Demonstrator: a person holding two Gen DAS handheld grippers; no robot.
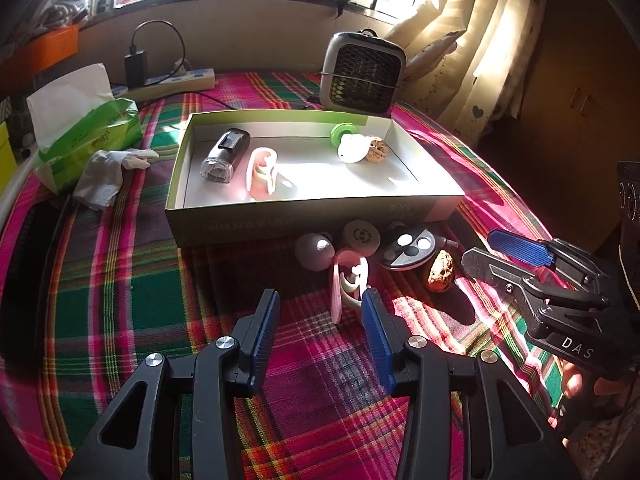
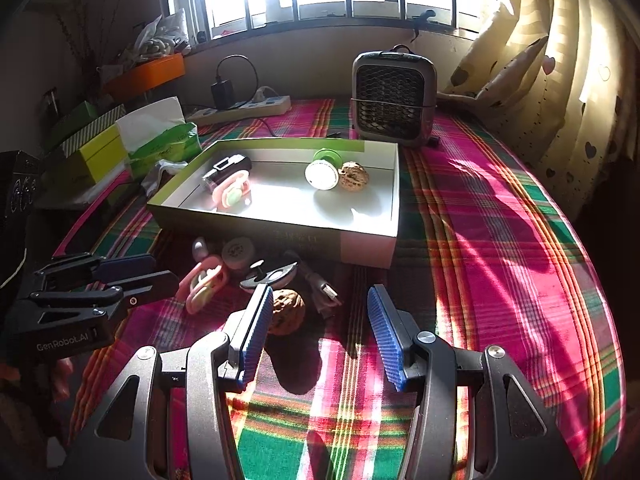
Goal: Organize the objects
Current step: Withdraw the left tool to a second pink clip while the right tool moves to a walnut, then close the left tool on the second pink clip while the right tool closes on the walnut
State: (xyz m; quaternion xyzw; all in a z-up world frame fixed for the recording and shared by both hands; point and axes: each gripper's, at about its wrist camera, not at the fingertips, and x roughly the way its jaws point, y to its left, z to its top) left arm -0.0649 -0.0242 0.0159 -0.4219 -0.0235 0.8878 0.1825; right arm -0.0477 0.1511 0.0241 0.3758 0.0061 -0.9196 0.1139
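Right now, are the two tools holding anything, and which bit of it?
Nothing is held. The left tool is open above the cloth near the pink clip, and the right tool is open near the walnut.

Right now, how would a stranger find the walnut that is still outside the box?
Find the open cardboard box on the plaid cloth. Before its near wall lies a cluster of small things; the walnut is at its right end, brown and wrinkled among smooth plastic neighbours.
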